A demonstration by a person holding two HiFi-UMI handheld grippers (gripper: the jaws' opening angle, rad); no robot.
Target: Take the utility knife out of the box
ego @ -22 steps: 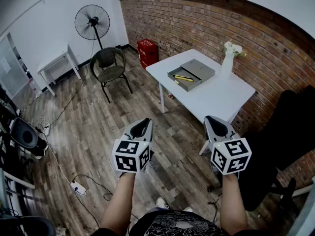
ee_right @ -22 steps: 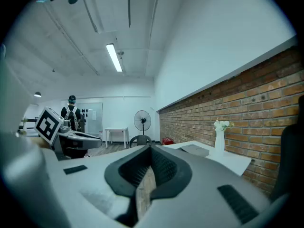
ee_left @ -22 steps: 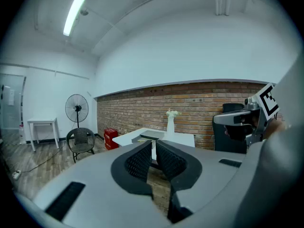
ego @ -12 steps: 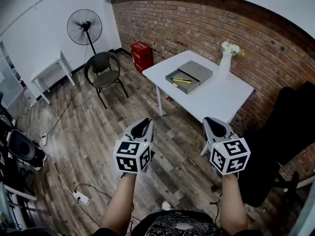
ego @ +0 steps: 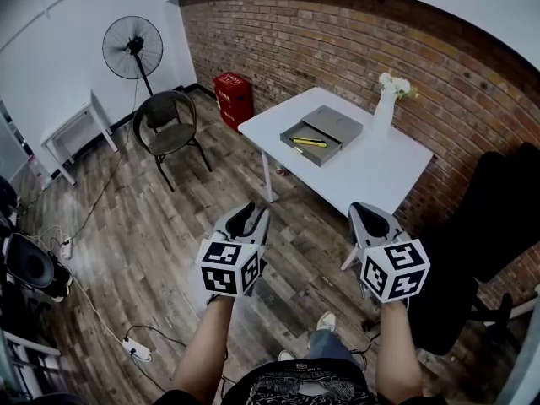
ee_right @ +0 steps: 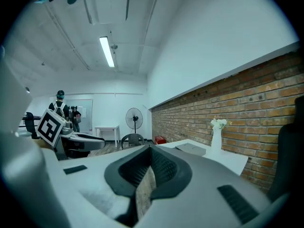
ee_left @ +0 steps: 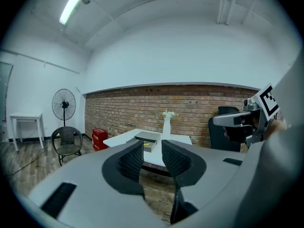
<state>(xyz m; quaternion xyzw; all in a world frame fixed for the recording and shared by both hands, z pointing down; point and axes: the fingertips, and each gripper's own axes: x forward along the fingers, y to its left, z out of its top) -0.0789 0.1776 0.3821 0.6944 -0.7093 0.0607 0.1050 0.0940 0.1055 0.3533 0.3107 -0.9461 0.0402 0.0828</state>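
Floor fan (ego: 132,47) and round-backed chair (ego: 171,123) stand at far left by the white wall, with a red crate (ego: 234,91) at the foot of the brick wall. Nearer the camera, the left gripper (ego: 247,213) is held out over the wood floor, nearly level. Its jaws are spread with a clear gap and nothing between them, and its own view looks through that gap at the table beyond. Centre frame, the white table (ego: 371,171) carries the open grey box (ego: 333,123). The yellow utility knife (ego: 309,142) lies inside the box's tray, on the side nearer the table's left edge, well apart from both grippers. A white vase (ego: 386,108) of pale flowers stands just past the box, toward the bricks. At right, the right gripper (ego: 369,210) is held alongside its twin, jaw tips pressed together on nothing, and a dark bulky shape (ego: 498,218), likely a chair, fills the corner. The task appears to be at its opening step, the approach: the knife is untouched in the box and neither gripper is within reach of the table. By this reading, the next move calls for closing the distance to the table. One gripper would then come down over the tray with jaws parted wide enough to straddle the slim handle; the right one would have to open first.
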